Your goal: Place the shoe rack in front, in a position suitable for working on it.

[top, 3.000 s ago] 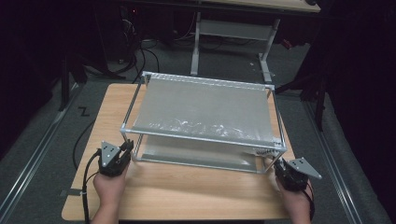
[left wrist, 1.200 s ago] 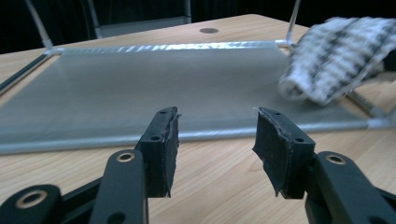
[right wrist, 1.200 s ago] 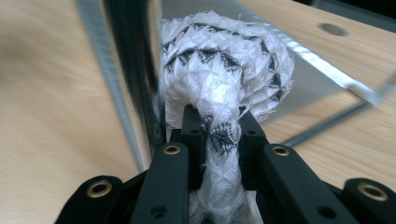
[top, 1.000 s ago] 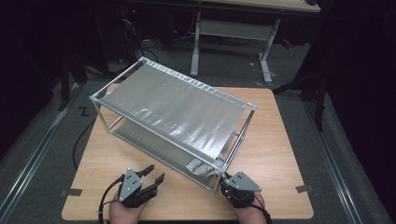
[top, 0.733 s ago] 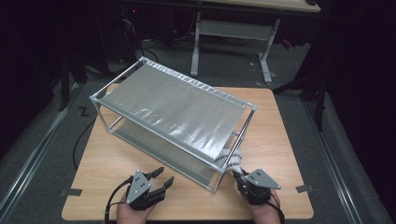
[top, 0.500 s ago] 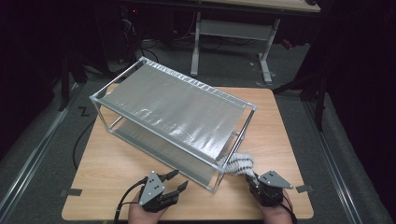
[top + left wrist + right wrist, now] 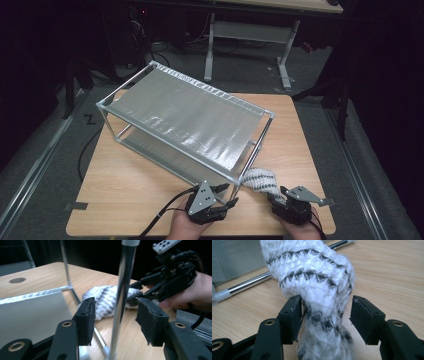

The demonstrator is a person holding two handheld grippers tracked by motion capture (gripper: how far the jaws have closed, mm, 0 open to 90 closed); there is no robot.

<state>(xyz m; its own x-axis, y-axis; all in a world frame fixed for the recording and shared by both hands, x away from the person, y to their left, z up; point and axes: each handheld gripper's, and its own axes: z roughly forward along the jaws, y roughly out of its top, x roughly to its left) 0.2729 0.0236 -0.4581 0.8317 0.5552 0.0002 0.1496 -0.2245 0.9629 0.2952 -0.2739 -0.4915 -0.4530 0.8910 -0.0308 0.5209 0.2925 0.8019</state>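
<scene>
At the left of the high view, a two-tier metal rack stands slantwise on the wooden worktop, its grey fabric shelves stretched between thin chrome poles. Just in front of its near corner the left claw hovers low over the worktop, held in the person's left hand; its jaws stand apart, and in the left gripper view the rack's upright corner pole rises between the two black pads without either pad touching it. To the right of that pole, a white knitted cloth with dark zigzag bands lies bunched on the worktop, just beside the rack's near right corner and close to the bottom rail. Farther right, the right claw points at the cloth from the near edge of the worktop, held in the person's right hand. Its jaws have just been opening: in the right gripper view the cloth sits between them, its tail brushing the left pad while the right pad stands clear, so the cloth rests loose on the wood and is not clamped. The left gripper view also shows the right claw beyond the pole, at the far side of the cloth.
</scene>
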